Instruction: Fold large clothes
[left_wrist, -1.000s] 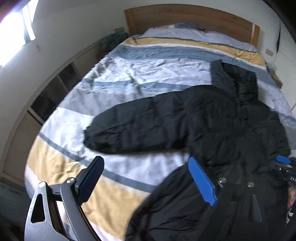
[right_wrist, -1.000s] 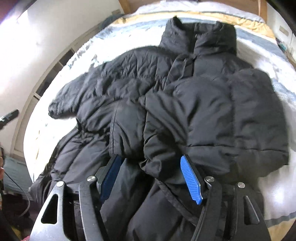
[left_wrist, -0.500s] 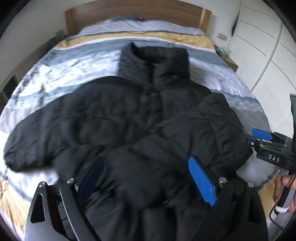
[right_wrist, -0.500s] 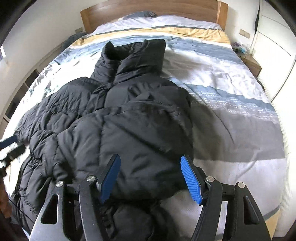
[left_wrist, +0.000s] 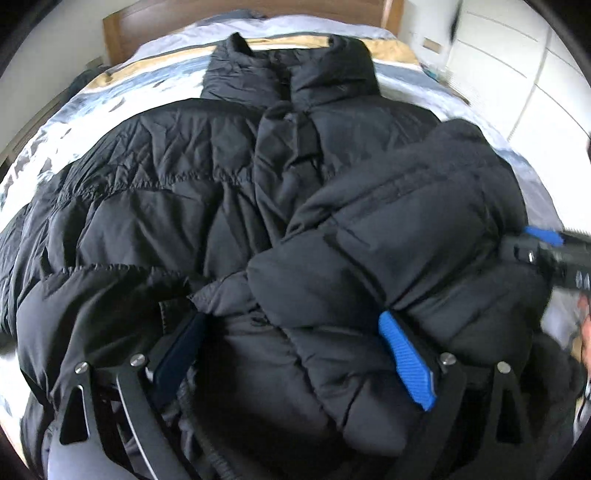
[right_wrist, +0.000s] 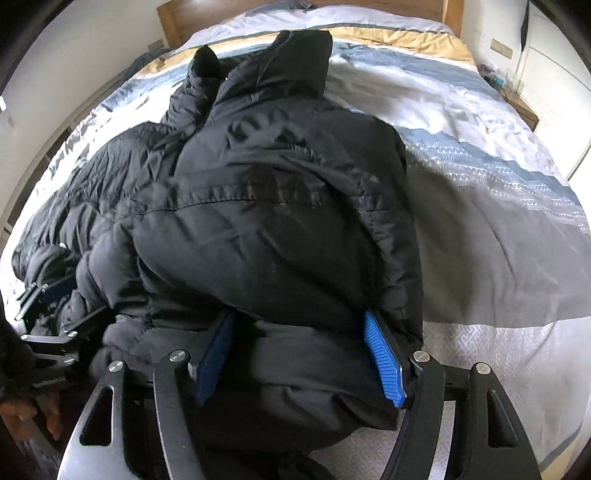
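Observation:
A large black puffer jacket (left_wrist: 192, 206) lies front-up on the bed, collar toward the headboard; it also shows in the right wrist view (right_wrist: 266, 206). Its right sleeve is folded across the chest. My left gripper (left_wrist: 291, 350) is open, its blue fingers pushed into the jacket's lower hem folds with fabric between them. My right gripper (right_wrist: 299, 354) is open wide at the jacket's lower right side, its jaws around a thick bulge of fabric. The right gripper also shows at the right edge of the left wrist view (left_wrist: 550, 247).
The bed (right_wrist: 498, 221) has a blue, grey, white and yellow striped duvet and a wooden headboard (left_wrist: 118, 44). White wardrobe doors (left_wrist: 524, 74) stand to the right. A nightstand (right_wrist: 521, 107) sits by the bed's far right side.
Both grippers have moved forward and down into the jacket's lower edge. The left view has swung from the left sleeve to the jacket's centre. Fabric now bulges between both pairs of fingers.

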